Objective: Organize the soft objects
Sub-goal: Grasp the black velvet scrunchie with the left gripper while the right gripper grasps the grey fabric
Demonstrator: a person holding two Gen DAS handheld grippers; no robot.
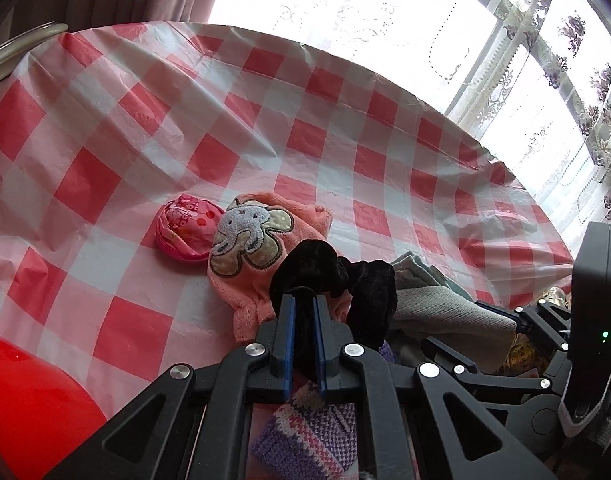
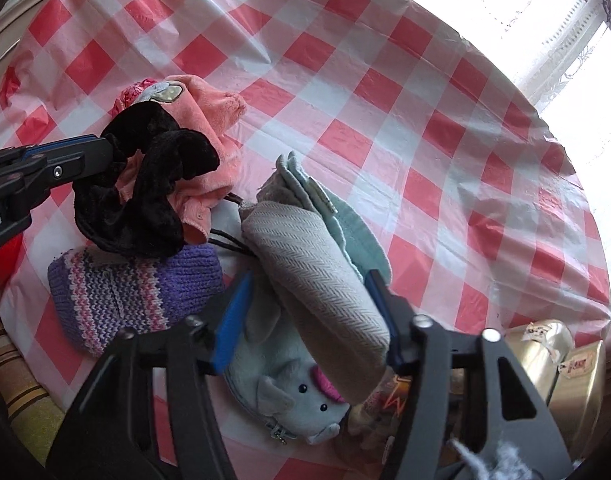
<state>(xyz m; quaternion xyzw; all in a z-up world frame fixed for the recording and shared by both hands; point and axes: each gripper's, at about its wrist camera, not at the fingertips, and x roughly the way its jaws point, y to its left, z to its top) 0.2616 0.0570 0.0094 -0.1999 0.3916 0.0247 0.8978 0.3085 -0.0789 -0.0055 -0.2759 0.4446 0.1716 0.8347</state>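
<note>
- Where my right hand-held gripper (image 2: 305, 312) comes down, I see its jaws partly spread on either side of a grey herringbone pouch (image 2: 321, 276); I cannot tell whether the blue pads press it.
- Under that pouch lies a pale blue plush toy (image 2: 301, 396) with a pink nose, on the table (image 2: 445, 160) in its red-and-white checked cloth.
- Beside it to the left sits a purple striped knit piece (image 2: 145, 292).
- My left hand-held gripper (image 1: 303, 312) is clamped narrow on a black velvet scrunchie (image 1: 337, 276), which hangs above the knit piece.
- Behind the scrunchie lies a peach fleece hat (image 1: 245, 248) with an elephant patch.
- Just beyond, touching the hat, rests a small pink printed bundle (image 1: 185, 228).
</note>
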